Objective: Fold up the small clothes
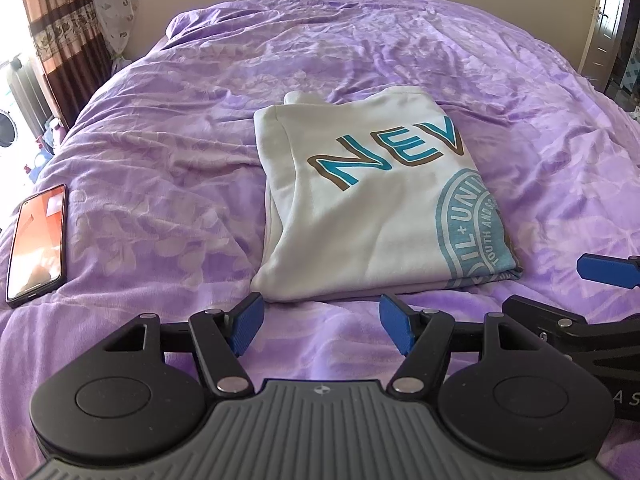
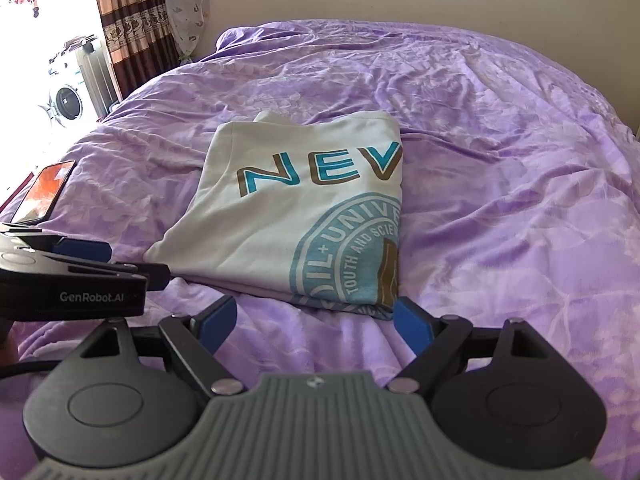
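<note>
left gripper (image 1: pixel 322 322) and right gripper (image 2: pixel 316 322), jaws apart, nothing held, parked at near hem of folded cream printed cotton tee (image 1: pixel 368 208) mid purple bed (image 1: pixel 160 140); probably letting go, fold looks done.

One folded shirt (image 1: pixel 360 200), one phone (image 1: pixel 36 244), two grippers — one bedspread (image 1: pixel 160 120).

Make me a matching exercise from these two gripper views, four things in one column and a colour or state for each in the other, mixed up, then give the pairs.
Things:
1. shirt
2. phone
3. bedspread
4. left gripper

States:
A. purple, wrinkled
B. open, nothing between its fingers
C. folded, pale with teal print
D. screen lit, lying at the bed's left edge

Pairs: 1-C, 2-D, 3-A, 4-B
</note>
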A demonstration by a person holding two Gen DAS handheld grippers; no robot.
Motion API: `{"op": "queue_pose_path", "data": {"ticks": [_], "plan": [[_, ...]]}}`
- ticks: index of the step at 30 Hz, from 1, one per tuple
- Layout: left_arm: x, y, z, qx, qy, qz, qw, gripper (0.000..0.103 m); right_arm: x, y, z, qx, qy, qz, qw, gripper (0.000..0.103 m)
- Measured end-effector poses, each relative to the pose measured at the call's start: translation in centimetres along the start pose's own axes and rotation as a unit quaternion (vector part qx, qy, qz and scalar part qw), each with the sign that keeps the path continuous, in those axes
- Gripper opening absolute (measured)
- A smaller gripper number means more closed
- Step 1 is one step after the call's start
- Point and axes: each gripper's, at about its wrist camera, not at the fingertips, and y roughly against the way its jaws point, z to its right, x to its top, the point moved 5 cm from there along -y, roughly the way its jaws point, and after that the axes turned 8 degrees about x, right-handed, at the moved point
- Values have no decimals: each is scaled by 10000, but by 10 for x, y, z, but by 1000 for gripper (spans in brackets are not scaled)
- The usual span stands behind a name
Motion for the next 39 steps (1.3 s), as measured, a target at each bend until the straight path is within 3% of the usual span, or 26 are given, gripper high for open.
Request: {"op": "queue_pose_path", "data": {"ticks": [39], "plan": [[2,3,1,35,-52,87,9999,78,-1,-3,-1,23,-7,-8,10000,81]]}}
